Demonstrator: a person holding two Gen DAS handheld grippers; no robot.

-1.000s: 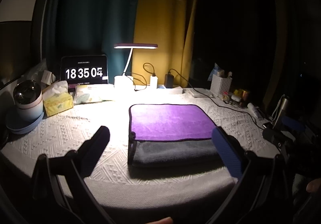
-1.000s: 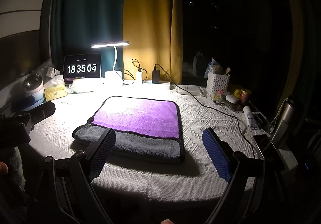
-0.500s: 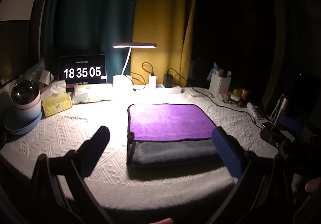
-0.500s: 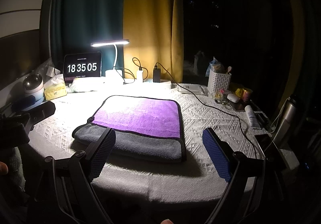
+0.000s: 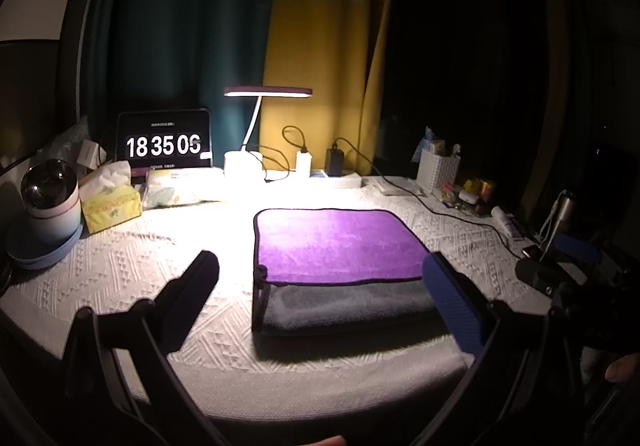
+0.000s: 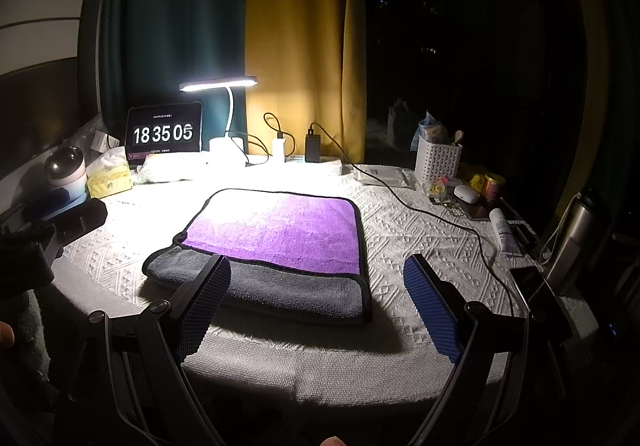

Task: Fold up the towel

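Observation:
A towel [image 5: 336, 246], purple on top with a grey layer showing along its near edge, lies folded flat on the white textured tablecloth; it also shows in the right wrist view [image 6: 276, 234]. My left gripper [image 5: 320, 286] is open and empty, held back near the table's front edge, short of the towel. My right gripper [image 6: 316, 286] is open and empty too, held just in front of the towel's near edge. Neither touches the towel.
A lit desk lamp [image 5: 267, 91], a clock tablet [image 5: 164, 144], a tissue box [image 5: 110, 202] and a round humidifier [image 5: 48, 198] stand at the back left. A white basket [image 6: 438, 160], small bottles, a phone [image 6: 536, 282], a steel flask [image 6: 576, 230] and a cable crowd the right side.
Both grippers have barely moved. The towel lies as before. Only the clock digits advanced.

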